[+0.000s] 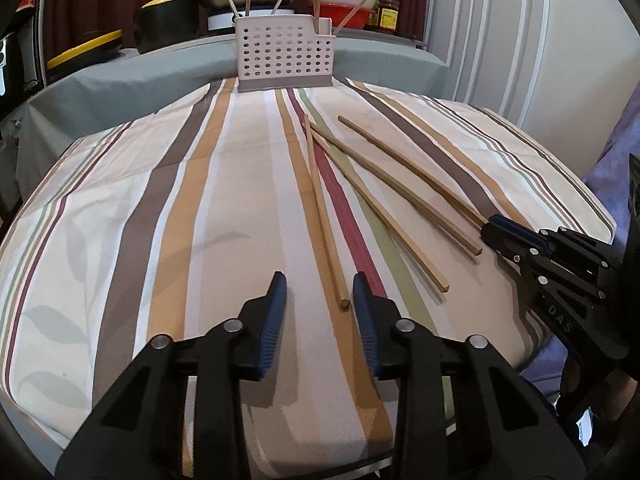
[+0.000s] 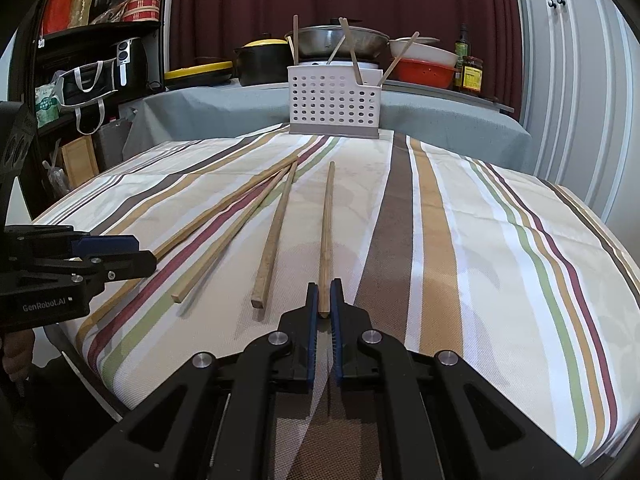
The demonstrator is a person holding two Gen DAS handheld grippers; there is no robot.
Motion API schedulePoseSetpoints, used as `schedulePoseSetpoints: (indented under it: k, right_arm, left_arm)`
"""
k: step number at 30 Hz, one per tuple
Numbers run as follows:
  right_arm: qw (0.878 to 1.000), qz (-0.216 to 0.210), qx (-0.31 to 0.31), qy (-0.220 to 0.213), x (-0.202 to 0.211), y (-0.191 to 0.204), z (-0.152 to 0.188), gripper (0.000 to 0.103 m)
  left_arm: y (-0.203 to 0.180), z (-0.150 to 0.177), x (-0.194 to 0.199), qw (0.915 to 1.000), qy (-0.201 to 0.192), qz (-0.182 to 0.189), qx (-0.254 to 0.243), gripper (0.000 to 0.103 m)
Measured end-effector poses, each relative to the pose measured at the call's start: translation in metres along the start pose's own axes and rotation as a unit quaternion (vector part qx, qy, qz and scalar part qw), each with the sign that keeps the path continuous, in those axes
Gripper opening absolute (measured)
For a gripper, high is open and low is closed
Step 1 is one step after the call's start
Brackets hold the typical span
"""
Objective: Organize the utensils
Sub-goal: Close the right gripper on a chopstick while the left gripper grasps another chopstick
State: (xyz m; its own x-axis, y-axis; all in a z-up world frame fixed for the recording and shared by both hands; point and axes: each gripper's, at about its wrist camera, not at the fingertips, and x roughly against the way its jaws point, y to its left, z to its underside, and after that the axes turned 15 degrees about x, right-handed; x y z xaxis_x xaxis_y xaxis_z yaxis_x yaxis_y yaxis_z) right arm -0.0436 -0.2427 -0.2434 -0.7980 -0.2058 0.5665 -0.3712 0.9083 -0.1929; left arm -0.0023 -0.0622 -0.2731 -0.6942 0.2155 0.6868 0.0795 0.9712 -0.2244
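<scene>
My right claw [image 2: 325, 300] pinches the rightmost pale wooden chopstick [image 2: 326, 232] at lower centre, left claw [image 1: 319, 292] gapes empty; next I judge it goes into the white perforated plastic holder [image 2: 334, 106] at upper centre.

Wooden chopsticks standing in the white perforated plastic holder [image 2: 335, 102]: their lower parts were hidden behind its wall.
Near end of the rightmost wooden chopstick [image 2: 327, 236]: covered between the right gripper [image 2: 324, 294] pads.
Labels on the dark glass jars [image 2: 471, 74]: too small to read.
Person's hand [image 2: 16, 354]: mostly cut off by the picture's left edge.
Black shelf unit [image 2: 100, 32]: its contents were blurred.
</scene>
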Motion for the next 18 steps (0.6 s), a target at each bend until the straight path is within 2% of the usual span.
schedulePoseSetpoints:
  k: [2,3,7,18]
  right_arm:
    - [1.000,0.000,0.000,0.000,-0.0001,0.0000,0.0000,0.007]
    - [1.000,0.000,0.000,0.000,0.0000,0.0000,0.0000,0.007]
    - [1.000,0.000,0.000,0.000,0.0001,0.0000,-0.0001,0.007]
    - [1.000,-0.001,-0.001,0.000,0.0004,-0.0001,-0.0003,0.007]
  left_arm:
    - [0.0000,0.0004,-0.0003,1.0000,0.001,0.003,0.001,0.025]
    - [-0.0006,0.0005,-0.0003,1.0000,0.002,0.005,0.000,0.019]
    - [-0.0033,0.0020,0.0001,0.9999,0.006,0.009,-0.003,0.012]
    - [-0.0049,0.0026,-0.0003,0.9999,0.007,0.002,-0.010,0.013]
